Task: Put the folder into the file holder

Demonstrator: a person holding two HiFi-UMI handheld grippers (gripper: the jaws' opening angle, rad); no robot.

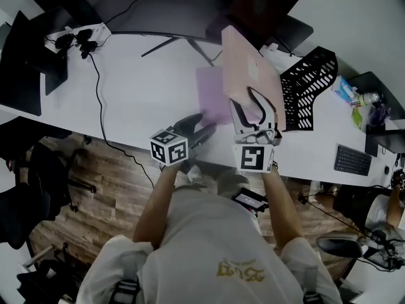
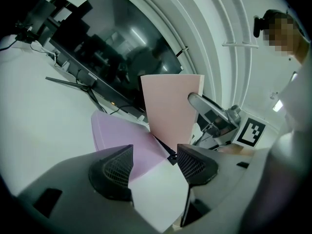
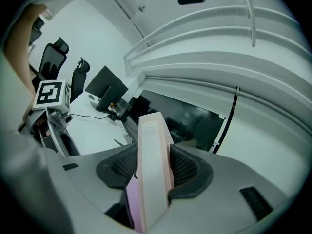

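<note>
My right hand-held gripper (image 3: 155, 167) is clamped on the pink folder (image 3: 153, 145); both of its mesh pads press flat against the folder's 2 faces, and the folder stands on edge between them, running up and away from the jaws; from above, the folder (image 1: 250, 68) rises ahead of this hand-held gripper (image 1: 259, 109) at a tilt over the table (image 1: 139, 94); whether its lowest corner touches anything beneath it I cannot tell; the black mesh file holder (image 1: 307, 87) stands on the table just to the right of this hand-held gripper and of the folder it holds, and the folder is not in it; my left hand-held gripper (image 2: 153, 165) has its jaws well apart with nothing between them, only bare table showing in the gap; it hangs low over the table just to the left of the right one; a purple folder (image 2: 122, 130) lies flat on the table right ahead of its jaws, and the pink folder stands upright beyond that, ahead and a little to the right; a wide dark monitor (image 2: 112, 48) sits further ahead along the back of the table; a keyboard (image 1: 352, 160) lies well off to the right of my right hand-held gripper, past the file holder.
</note>
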